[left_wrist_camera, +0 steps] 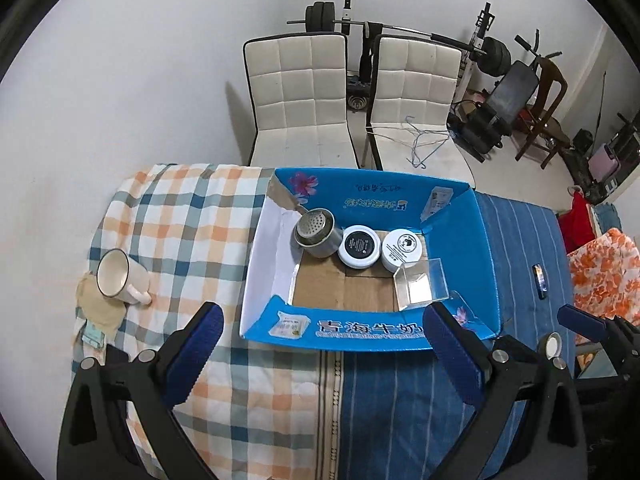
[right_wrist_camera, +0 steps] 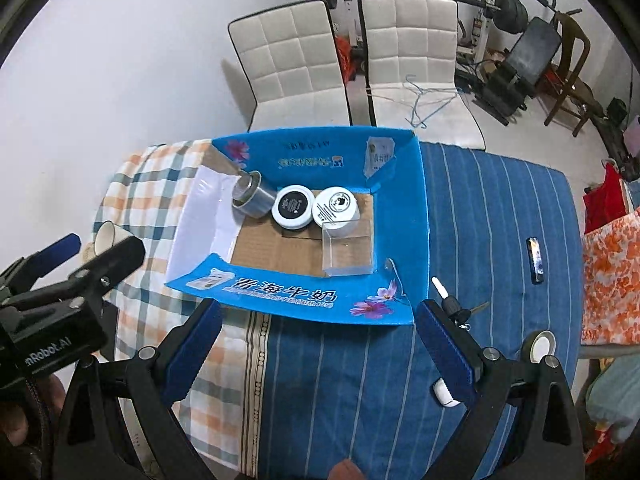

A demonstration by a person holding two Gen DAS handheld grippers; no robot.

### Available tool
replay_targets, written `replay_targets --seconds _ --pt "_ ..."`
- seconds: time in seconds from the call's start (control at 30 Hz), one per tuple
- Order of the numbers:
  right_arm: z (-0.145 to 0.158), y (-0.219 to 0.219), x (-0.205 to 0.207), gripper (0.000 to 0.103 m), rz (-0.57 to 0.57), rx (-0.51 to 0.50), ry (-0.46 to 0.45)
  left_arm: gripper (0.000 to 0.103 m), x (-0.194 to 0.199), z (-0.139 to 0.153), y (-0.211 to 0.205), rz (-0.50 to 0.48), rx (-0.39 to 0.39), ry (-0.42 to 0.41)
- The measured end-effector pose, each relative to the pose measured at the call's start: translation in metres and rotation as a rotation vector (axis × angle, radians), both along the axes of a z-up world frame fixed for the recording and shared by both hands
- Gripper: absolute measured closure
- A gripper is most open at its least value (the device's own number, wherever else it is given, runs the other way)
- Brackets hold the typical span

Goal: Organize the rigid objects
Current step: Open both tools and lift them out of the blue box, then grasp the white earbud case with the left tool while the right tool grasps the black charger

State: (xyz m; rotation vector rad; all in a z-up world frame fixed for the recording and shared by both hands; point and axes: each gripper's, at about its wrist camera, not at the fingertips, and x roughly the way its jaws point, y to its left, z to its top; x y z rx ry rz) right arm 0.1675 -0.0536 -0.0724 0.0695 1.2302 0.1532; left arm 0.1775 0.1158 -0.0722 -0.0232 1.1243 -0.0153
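Blue milk carton box (left_wrist_camera: 360,330) sits mid-frame and already holds a metal strainer cup (left_wrist_camera: 318,232), two round jars (left_wrist_camera: 359,246) and a clear plastic case (left_wrist_camera: 420,284). Both the left gripper (left_wrist_camera: 320,360) and right gripper (right_wrist_camera: 316,352) hang spread wide, holding nothing. Looks like they're between pickups; my guess is the mug (left_wrist_camera: 120,276) at left-centre goes next, so the left one needs to swing over there.

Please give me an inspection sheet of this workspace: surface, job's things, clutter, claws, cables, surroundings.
Surface: table under a checked cloth and a blue striped cloth.
Job's things: blue box holds a metal strainer cup, black-lid jar, white-lid jar and clear case; mug lies on its side outside.
Clutter: tape roll, keys, dark small device.
Claws: left claw and right claw open, empty.
Cables: nothing seen on the table.
Surroundings: two white chairs, gym equipment.
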Motion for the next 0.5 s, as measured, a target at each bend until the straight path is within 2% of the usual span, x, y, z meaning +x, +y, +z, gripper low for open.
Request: replay_targets --seconds 0.23,0.4,0.5 --pt "0.006 -0.025 -0.009 0.004 -0.017 0.024 -0.006 0.001 -0.012 0.007 -0.020 0.001 0.002 -0.023" --pt "-0.004 -0.090 -0.025 0.004 -0.113 0.007 0.025 0.001 -0.021 -0.001 -0.065 -0.061 -0.007 -0.017" --pt "-0.019 -0.141 -0.034 0.004 -0.197 -0.023 0.065 0.001 -0.026 -0.018 -0.108 -0.129 -0.002 0.012"
